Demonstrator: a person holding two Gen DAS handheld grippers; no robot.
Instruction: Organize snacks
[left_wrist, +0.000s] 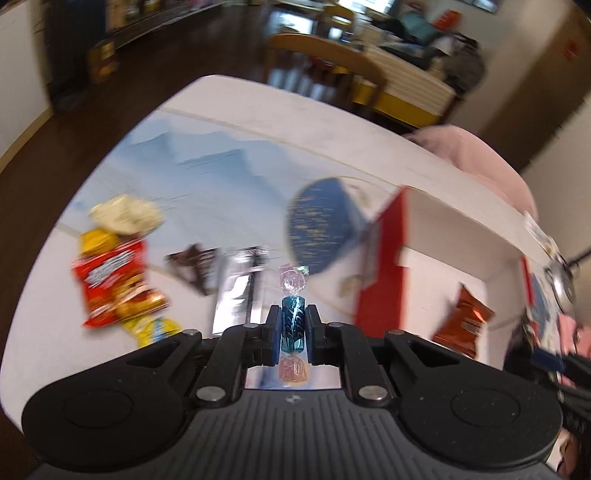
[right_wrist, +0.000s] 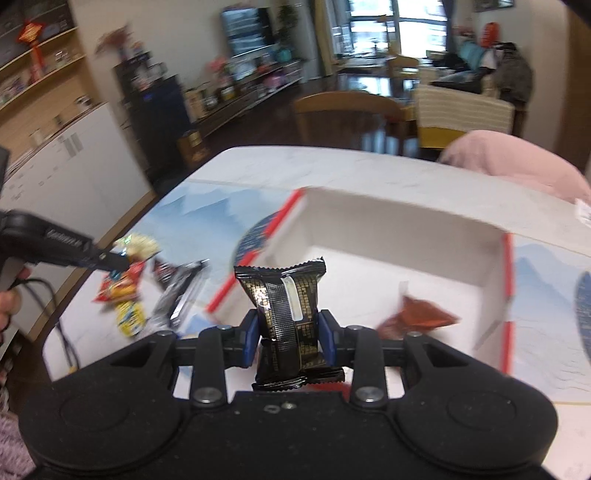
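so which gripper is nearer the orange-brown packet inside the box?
Right. The right gripper, shut on a black-and-gold packet, hangs at the box's near edge, just left of the orange-brown packet. The left gripper, shut on a blue candy, is outside the box's left wall.

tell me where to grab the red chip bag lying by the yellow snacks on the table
Grip the red chip bag across its short width near the middle, coming down from above. It lies flat on the table with yellow packets crowding both ends, so the long side edges look like the freest place for the fingers.
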